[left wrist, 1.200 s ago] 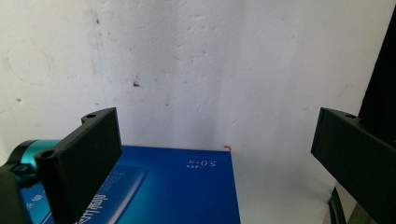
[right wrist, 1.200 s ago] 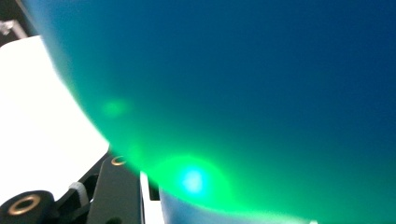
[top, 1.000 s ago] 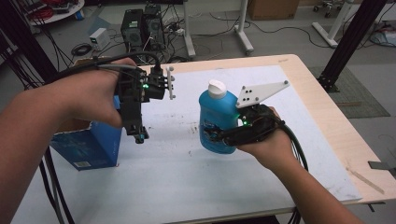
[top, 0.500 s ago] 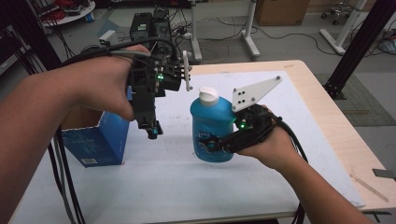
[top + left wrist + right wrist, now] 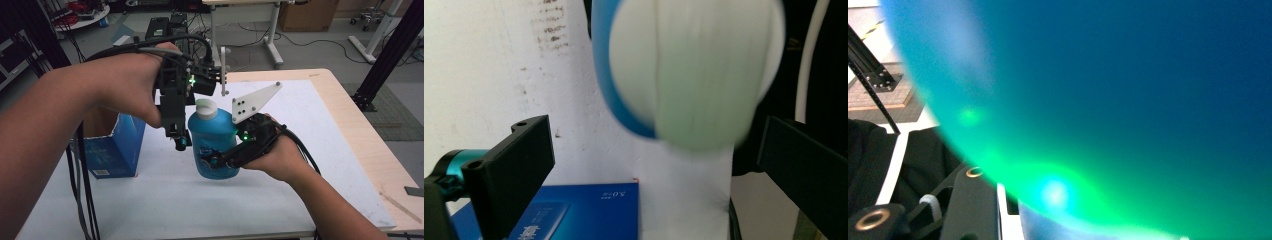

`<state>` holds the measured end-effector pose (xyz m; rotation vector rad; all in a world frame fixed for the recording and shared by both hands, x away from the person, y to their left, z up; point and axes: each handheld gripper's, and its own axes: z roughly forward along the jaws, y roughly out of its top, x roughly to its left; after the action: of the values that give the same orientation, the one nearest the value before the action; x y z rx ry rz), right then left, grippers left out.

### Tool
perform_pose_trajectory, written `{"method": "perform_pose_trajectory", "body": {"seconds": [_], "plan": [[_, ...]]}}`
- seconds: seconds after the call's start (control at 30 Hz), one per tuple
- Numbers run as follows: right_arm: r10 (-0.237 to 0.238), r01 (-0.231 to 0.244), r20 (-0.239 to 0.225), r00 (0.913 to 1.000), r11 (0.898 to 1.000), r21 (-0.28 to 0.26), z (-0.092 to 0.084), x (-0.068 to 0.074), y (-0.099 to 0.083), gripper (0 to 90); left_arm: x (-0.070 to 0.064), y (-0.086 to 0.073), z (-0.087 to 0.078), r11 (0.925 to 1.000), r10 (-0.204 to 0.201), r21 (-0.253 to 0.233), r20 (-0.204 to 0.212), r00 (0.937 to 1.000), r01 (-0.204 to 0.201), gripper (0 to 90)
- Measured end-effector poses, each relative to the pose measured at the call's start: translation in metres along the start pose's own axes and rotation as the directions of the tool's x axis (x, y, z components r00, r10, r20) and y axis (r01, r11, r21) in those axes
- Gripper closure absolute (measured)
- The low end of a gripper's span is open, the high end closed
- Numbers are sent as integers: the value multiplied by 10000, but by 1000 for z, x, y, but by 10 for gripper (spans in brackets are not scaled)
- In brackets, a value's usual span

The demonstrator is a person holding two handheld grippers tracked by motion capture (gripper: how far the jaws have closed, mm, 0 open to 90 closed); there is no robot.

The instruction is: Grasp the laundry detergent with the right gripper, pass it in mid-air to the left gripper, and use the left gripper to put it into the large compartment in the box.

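My right gripper (image 5: 220,159) is shut on a blue bottle (image 5: 214,145) with a white cap (image 5: 205,108), holding it upright above the white table top. The bottle's blue wall (image 5: 1108,100) is blurred and close in the right gripper view. My left gripper (image 5: 180,141) points straight down just left of the bottle's neck and is open. In the left gripper view the blurred cap (image 5: 694,75) lies between the two wide-apart black jaws of the left gripper (image 5: 654,165), nearer the camera than their tips.
An open blue carton (image 5: 116,145) stands on the white table cover (image 5: 310,150) at the left, and its top shows below the jaws (image 5: 579,210). The table's wooden edge (image 5: 370,145) runs along the right. Cables trail from both hands.
The left gripper has moved right, closing the gap to the bottle, so the cap now sits between its jaws. The right gripper has kept its hold and brought the bottle slightly left.
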<state>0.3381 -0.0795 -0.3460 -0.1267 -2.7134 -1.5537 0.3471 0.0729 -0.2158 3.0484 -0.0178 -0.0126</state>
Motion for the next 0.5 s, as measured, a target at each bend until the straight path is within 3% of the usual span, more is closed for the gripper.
{"method": "perform_pose_trajectory", "body": {"seconds": [0.33, 0.5], "plan": [[-146, 142, -172, 9997, 9997, -211, 11, -3, 20, 465, -1, 11, -3, 9998, -85, 175, 96, 9999, 83, 17], [-153, 145, -274, 9995, 9995, -288, 14, -4, 25, 465, 0, 10, -1, 9983, -482, 339, 170, 9987, 476, 17]]}}
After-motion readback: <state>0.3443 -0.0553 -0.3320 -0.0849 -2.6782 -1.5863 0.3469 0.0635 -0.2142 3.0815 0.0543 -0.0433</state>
